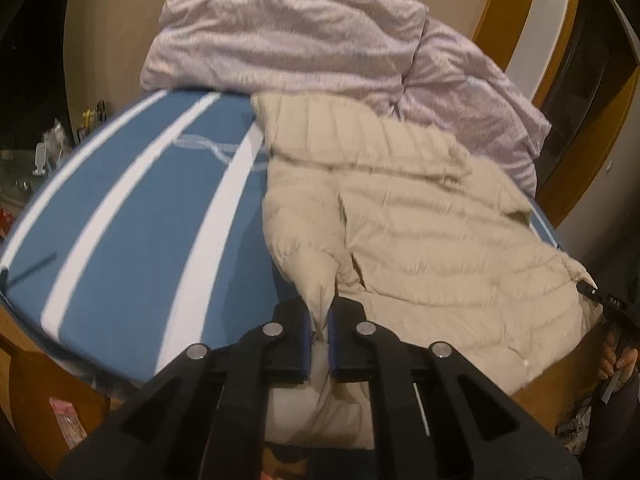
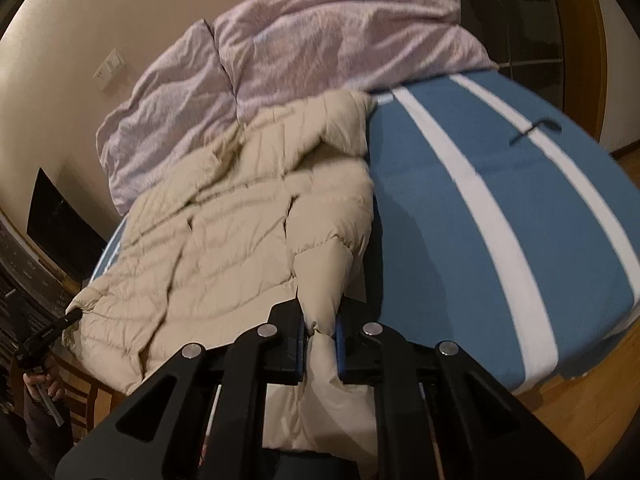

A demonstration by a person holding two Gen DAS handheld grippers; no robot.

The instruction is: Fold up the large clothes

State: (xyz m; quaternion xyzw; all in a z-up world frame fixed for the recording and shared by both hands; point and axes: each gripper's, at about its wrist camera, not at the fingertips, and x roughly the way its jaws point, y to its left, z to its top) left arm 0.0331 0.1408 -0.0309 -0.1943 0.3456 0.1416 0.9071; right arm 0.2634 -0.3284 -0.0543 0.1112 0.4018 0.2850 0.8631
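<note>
The left claw [image 1: 319, 330] is pinching one corner of the cream puffer jacket [image 1: 420, 216], and the right claw [image 2: 321, 332] is pinching another corner. The jacket is lying spread on the blue striped bed [image 1: 140, 208], just beside a crumpled lilac duvet [image 1: 288, 40].

Jacket [image 1: 420, 208]: cream, horizontally quilted. Bed cover [image 1: 132, 216]: blue with white stripes. Duvet [image 1: 288, 36]: pale lilac (faintly mottled).

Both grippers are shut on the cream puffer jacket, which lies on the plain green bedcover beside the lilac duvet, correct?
Not quite: the bedcover is blue with white stripes, as both wrist views show. The rest holds: left gripper and right gripper are shut on the cream puffer jacket, beside the lilac duvet.
</note>
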